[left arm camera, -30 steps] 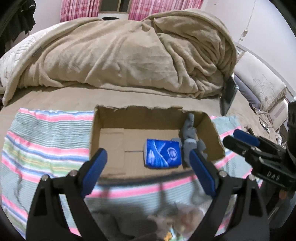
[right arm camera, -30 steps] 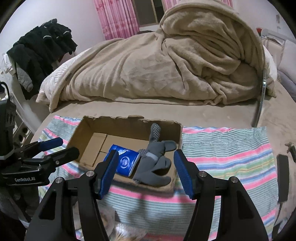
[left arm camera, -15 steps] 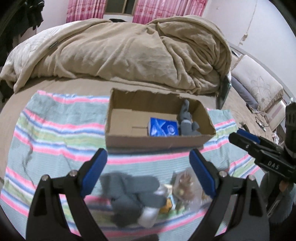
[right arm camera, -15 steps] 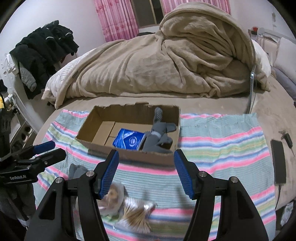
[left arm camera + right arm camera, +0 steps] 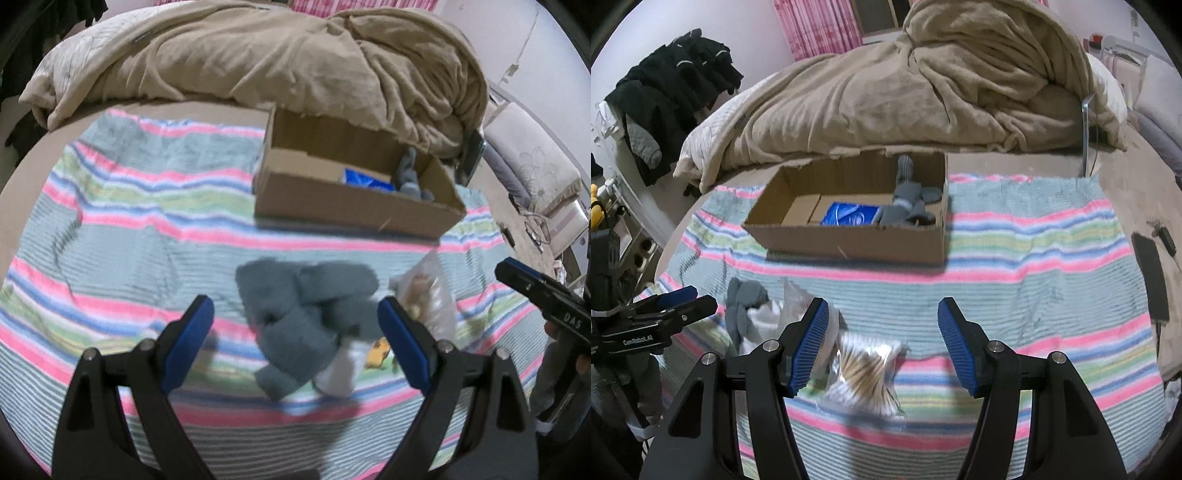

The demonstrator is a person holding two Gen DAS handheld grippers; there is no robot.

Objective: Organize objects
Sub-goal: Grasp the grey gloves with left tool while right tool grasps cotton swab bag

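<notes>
A cardboard box point(image 5: 354, 212) point(image 5: 849, 243) sits on a striped cloth on the bed. It holds a blue packet point(image 5: 849, 214) point(image 5: 364, 179) and grey socks point(image 5: 910, 199) point(image 5: 408, 173). In front of the box lie a bundle of grey socks point(image 5: 303, 325) point(image 5: 744, 306), a clear bag of snacks point(image 5: 428, 295) and a bag of cotton swabs point(image 5: 866, 369). My left gripper point(image 5: 295, 339) is open over the grey sock bundle. My right gripper point(image 5: 882, 343) is open over the cotton swab bag. Both are empty.
A beige blanket point(image 5: 923, 92) is heaped behind the box. The striped cloth point(image 5: 1034, 258) covers the near bed. A black phone point(image 5: 1150, 273) lies at the right edge. Dark clothes point(image 5: 672, 92) hang at the far left.
Both grippers have pulled back from the box and dropped toward the near items. The sock bundle and bags now lie between the fingers. Both stay open.
</notes>
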